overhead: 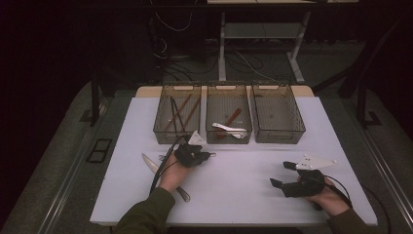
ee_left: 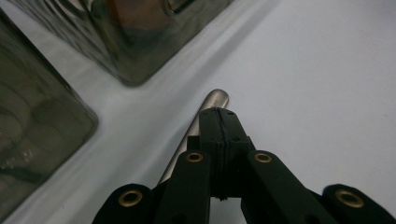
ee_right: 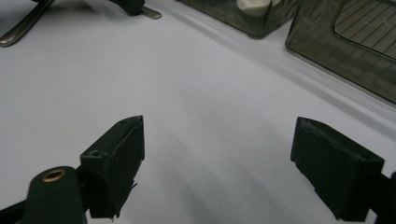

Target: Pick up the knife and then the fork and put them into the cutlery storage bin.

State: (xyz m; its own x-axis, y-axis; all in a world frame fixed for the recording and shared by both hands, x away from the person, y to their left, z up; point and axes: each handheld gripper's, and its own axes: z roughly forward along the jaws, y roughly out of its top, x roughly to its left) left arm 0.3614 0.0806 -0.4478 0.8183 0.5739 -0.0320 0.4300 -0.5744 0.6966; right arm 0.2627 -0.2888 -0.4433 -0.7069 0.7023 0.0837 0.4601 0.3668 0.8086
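The left hand-held gripper point(ee_left: 219, 122) has its jaws pressed together on a metal utensil handle point(ee_left: 211, 103) (its rounded end pokes out past the tips), just above the white tabletop point(overhead: 243, 170). At its 12 o'clock stand three bins point(overhead: 229, 119). At 3 o'clock, well apart, the right hand-held gripper point(ee_right: 217, 163) hangs with jaws wide apart, holding nothing.

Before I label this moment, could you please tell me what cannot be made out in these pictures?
- Metal utensil, left gripper view: the shut left tongs cover all but its rounded end, so its type is unclear.
- Knife, high view: the person's left hand hides its middle.
- White piece, right gripper view: cut off by the top edge.
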